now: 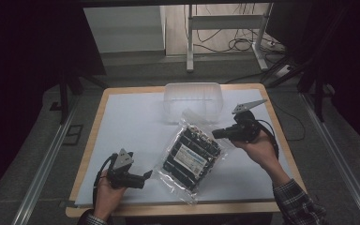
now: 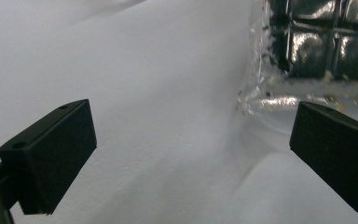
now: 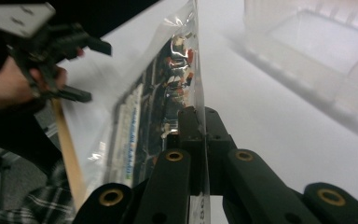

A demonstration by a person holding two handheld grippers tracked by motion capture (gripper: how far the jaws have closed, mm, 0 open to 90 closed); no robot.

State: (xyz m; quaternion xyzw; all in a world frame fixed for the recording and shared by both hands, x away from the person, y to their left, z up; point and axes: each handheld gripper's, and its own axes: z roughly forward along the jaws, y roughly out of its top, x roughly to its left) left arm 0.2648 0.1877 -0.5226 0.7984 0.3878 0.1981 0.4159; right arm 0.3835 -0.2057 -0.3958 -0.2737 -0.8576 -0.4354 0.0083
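Observation:
A clear plastic bag of dark packets [image 1: 191, 152] with a white and blue label lies tilted in the middle of the white sheet. My right gripper [image 1: 217, 133] is shut on its right edge and lifts that side. In the right gripper view the bag [image 3: 168, 107] stands on edge, pinched between the black jaws. My left gripper [image 1: 146, 176] rests low at the near left, open, pointing at the bag's near corner. The left gripper view has the two black pads [image 2: 51, 154] wide apart over the sheet, with the bag's corner [image 2: 307, 51] just beyond them.
A translucent plastic bin [image 1: 193, 101] stands at the table's far edge, also seen as the bin [image 3: 317, 51] in the right gripper view. The white sheet [image 1: 131, 122] covers the wooden table [image 1: 86, 154]. Cables and a metal frame lie on the floor beyond.

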